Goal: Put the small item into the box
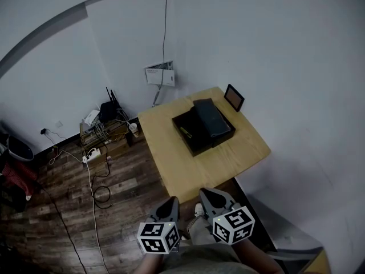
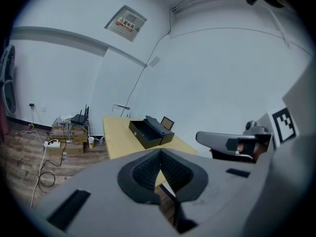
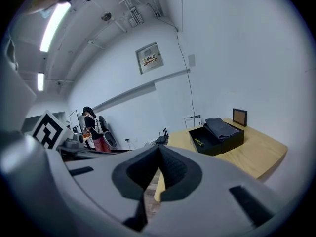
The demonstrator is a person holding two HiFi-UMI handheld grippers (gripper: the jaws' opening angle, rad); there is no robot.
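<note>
A black box (image 1: pixel 201 128) lies open on the wooden table (image 1: pixel 239 153), with a dark grey folded cover (image 1: pixel 211 117) over its right half. A small yellow item (image 1: pixel 185 132) rests inside the box's open left half, also visible as a yellow item (image 3: pixel 198 142) in the right gripper view. My left gripper (image 1: pixel 170 202) and right gripper (image 1: pixel 209 194) hover side by side near the table's near edge, well short of the box. Both are shut with nothing between their jaws. In its own view the left gripper (image 2: pixel 160 152) points toward the box (image 2: pixel 148 131); the right gripper (image 3: pixel 159 149) does too.
A small picture frame (image 1: pixel 234 97) stands at the table's far right corner. On the wooden floor to the left sit a router (image 1: pixel 108 108), a power strip (image 1: pixel 91 154) and loose cables (image 1: pixel 100 193). A person (image 3: pixel 92 128) stands far off in the right gripper view.
</note>
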